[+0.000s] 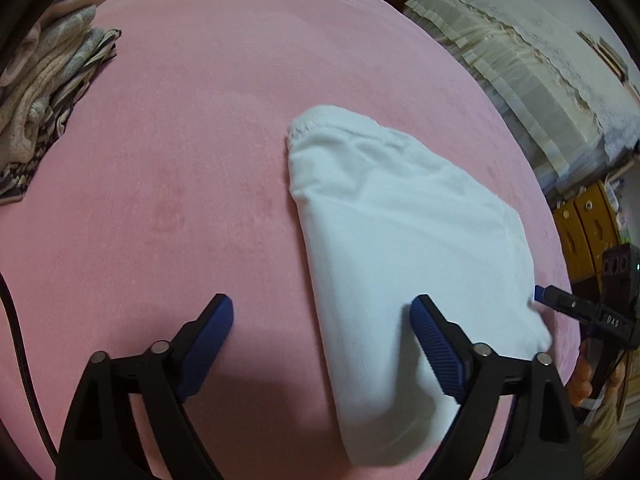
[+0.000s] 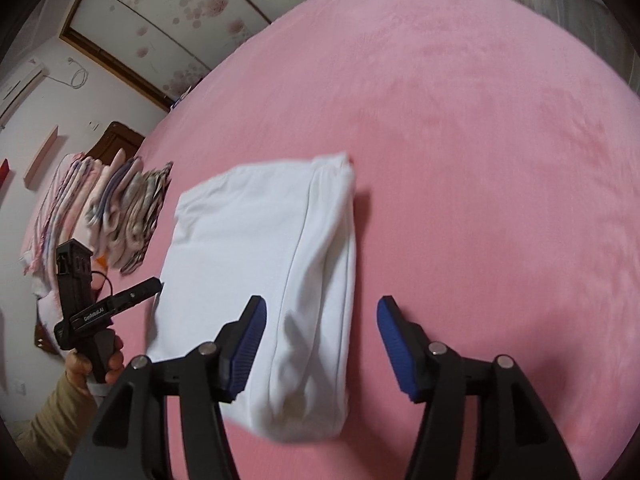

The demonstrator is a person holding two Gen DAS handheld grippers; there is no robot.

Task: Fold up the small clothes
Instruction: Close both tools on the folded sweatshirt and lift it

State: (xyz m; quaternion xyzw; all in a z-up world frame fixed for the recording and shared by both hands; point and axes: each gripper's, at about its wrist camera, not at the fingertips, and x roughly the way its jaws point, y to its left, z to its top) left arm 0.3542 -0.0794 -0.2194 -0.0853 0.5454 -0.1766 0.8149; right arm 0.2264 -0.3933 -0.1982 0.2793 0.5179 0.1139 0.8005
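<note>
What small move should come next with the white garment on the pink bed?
Probably fold it once more: the white garment lies as a long narrow strip on the pink bed, and both hand-held grippers, left and right, stand open over its near end, gripping nothing.

A pink blanket (image 1: pixel 200 140) covers the bed, with yellow drawers (image 1: pixel 588 220) and an air conditioner (image 2: pixel 20 88) beyond.

Garment (image 1: pixel 404 236) on bed (image 1: pixel 200 120); clothes pile (image 1: pixel 44 96) at its left.

A home bedroom: a bed (image 2: pixel 480 120) under a pink blanket, a floral sliding wardrobe (image 2: pixel 168 20) (air conditioner (image 2: pixel 20 88) beside it), stacked laundry (image 1: pixel 48 92).
</note>
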